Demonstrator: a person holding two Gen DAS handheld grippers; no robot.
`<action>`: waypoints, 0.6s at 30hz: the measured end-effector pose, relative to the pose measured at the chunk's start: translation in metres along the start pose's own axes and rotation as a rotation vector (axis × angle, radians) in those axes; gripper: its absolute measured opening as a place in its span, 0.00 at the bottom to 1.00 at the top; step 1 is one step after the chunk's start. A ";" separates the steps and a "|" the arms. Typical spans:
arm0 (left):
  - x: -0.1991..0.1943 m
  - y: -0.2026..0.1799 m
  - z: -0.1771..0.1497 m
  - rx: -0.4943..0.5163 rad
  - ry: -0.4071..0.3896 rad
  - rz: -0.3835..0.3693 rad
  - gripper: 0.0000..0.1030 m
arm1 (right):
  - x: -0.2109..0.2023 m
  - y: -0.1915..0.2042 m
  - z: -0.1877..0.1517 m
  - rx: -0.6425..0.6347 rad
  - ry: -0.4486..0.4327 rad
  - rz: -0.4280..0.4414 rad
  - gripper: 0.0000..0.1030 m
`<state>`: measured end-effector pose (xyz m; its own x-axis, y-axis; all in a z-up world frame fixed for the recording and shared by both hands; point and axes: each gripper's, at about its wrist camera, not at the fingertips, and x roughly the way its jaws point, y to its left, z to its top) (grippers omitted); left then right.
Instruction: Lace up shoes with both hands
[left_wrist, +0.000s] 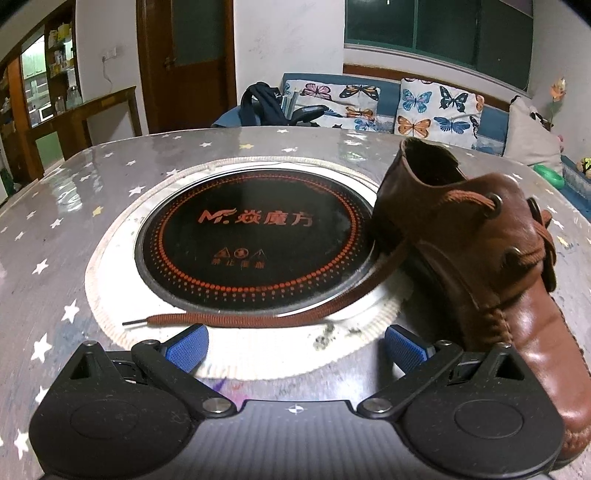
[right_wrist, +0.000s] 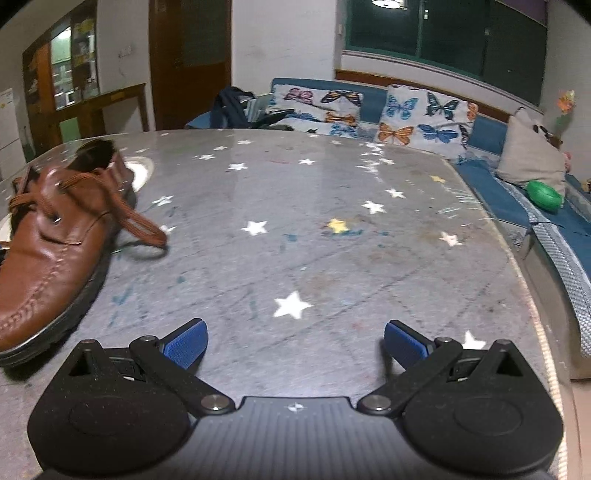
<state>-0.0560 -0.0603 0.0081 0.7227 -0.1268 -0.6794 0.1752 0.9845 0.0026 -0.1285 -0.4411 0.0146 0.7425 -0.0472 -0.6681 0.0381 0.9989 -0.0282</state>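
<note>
A brown leather shoe (left_wrist: 495, 258) stands on the star-patterned table at the right of the left wrist view, toe toward the camera. One brown lace end (left_wrist: 258, 315) trails left from it across the round cooktop, just ahead of my left gripper (left_wrist: 295, 347), which is open and holds nothing. In the right wrist view the same shoe (right_wrist: 51, 240) lies at the far left, with the other lace end (right_wrist: 142, 225) draped over its side onto the table. My right gripper (right_wrist: 295, 343) is open above bare tabletop, to the right of the shoe.
A black round induction cooktop (left_wrist: 255, 236) is set into the table (right_wrist: 332, 221). Behind the table runs a blue sofa with butterfly cushions (left_wrist: 436, 107) and a dark bag (left_wrist: 258, 103). The table's right edge (right_wrist: 532, 295) drops off toward the sofa.
</note>
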 end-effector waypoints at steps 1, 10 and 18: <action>0.001 0.001 0.001 0.000 -0.002 -0.003 1.00 | 0.001 -0.003 0.000 0.007 -0.002 -0.008 1.00; 0.020 0.010 0.013 -0.012 -0.013 -0.029 1.00 | 0.015 -0.027 0.005 0.066 -0.013 -0.044 1.00; 0.039 0.020 0.025 0.045 -0.024 -0.038 1.00 | 0.025 -0.046 0.009 0.104 -0.022 -0.079 1.00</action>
<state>-0.0076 -0.0489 0.0003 0.7306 -0.1671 -0.6621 0.2323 0.9726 0.0108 -0.1057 -0.4880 0.0063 0.7492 -0.1267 -0.6501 0.1649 0.9863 -0.0022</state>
